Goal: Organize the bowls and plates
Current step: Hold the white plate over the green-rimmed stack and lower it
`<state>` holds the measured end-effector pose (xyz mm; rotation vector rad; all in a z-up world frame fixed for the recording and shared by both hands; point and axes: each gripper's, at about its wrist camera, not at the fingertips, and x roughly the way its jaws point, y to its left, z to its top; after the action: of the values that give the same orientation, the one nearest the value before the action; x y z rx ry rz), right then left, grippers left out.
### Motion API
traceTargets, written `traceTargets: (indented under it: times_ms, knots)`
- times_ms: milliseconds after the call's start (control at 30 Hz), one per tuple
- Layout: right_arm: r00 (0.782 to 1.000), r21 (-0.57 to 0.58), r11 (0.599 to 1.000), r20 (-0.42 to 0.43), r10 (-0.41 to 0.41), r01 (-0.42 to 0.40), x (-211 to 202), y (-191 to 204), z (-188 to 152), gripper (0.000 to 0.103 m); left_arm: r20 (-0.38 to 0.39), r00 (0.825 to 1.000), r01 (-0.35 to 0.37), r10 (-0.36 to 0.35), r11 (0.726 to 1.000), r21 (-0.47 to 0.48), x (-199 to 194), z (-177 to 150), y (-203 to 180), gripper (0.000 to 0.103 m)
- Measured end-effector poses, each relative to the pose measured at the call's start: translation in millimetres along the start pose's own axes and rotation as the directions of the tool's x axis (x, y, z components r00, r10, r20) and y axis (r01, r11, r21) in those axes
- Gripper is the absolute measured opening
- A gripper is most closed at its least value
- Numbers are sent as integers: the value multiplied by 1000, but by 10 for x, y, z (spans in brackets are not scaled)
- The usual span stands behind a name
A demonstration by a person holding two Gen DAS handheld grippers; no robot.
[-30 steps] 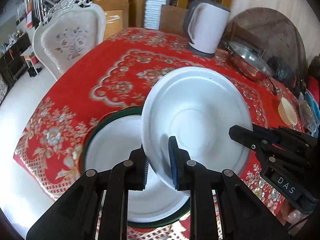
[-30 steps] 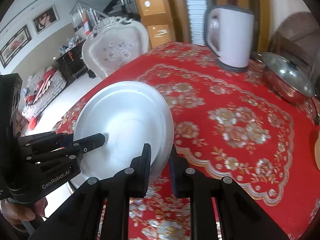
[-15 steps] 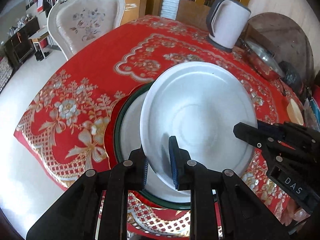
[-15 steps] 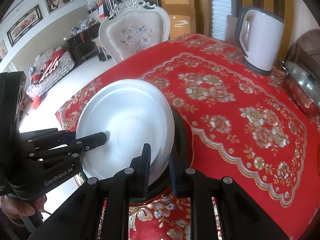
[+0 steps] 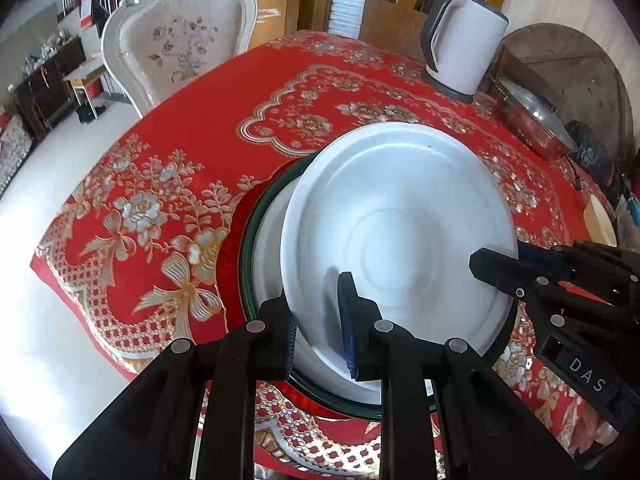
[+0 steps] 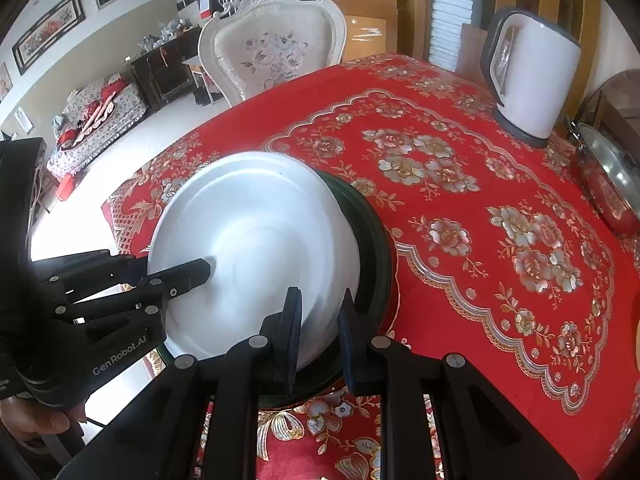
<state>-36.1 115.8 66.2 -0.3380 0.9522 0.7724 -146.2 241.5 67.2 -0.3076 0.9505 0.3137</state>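
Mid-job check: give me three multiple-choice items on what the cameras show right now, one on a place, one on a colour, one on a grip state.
1. Where is the white plate?
A. Over the green-rimmed plate
B. Beside the kettle
C. On the chair

2. What colour is the tablecloth?
A. Blue
B. Red with floral patterns
C. Plain white

3. How is the white plate held?
A. By neither gripper
B. By the right gripper only
C. By the left gripper and the right gripper, each at its rim

Answers:
1. A, the green rim shows just beneath and around the white plate.
2. B, red cloth with flowers covers the table in both views.
3. C, each gripper's fingers straddle the plate's edge.
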Motion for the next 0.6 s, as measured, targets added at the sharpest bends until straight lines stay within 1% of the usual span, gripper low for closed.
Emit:
traceTargets:
  times_ms: [200, 600]
  knots:
    - [1000, -4, 1000, 0, -3, 3, 0, 13, 11, 18, 14, 1000, -14, 14, 1000, 6, 1, -1, 11, 20]
    - [1000, -3, 1000, -8, -9, 9, 21, 2, 10, 18, 18, 1000, -18, 17, 1000, 13, 4, -7, -14, 20]
